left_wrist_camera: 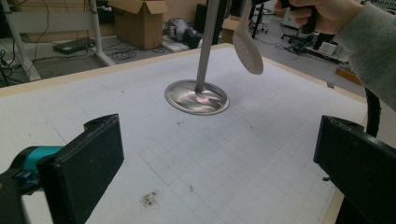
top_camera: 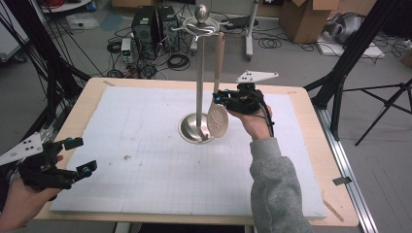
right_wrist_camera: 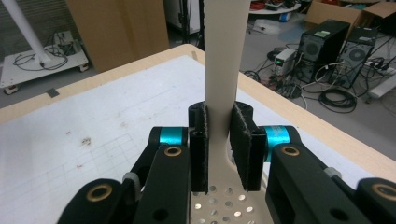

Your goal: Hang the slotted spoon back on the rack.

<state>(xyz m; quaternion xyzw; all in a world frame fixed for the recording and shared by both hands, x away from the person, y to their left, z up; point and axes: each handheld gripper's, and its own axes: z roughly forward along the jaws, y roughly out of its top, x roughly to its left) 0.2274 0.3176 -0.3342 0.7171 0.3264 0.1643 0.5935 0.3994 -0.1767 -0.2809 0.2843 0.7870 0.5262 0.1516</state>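
A metal utensil stand (top_camera: 199, 73) with a round base (left_wrist_camera: 196, 97) rises at the table's far middle. A beige slotted spatula (top_camera: 217, 116) hangs beside its pole, handle up toward the hooks at the top. My right gripper (top_camera: 219, 97) is shut on the spatula's handle (right_wrist_camera: 225, 60), just above the perforated head (right_wrist_camera: 219, 205). My left gripper (top_camera: 80, 155) is open at the near left edge, far from the stand, with nothing between its wide-apart pads (left_wrist_camera: 93, 163). The spatula head (left_wrist_camera: 247, 44) hangs above the mat.
A white gridded mat (top_camera: 160, 160) covers the wooden table (top_camera: 316, 160). A small dark stain (left_wrist_camera: 149, 198) marks the mat near the left gripper. Computers (top_camera: 153, 24), cables, cardboard boxes (top_camera: 311, 17) and tripod legs (top_camera: 388, 104) stand on the floor beyond.
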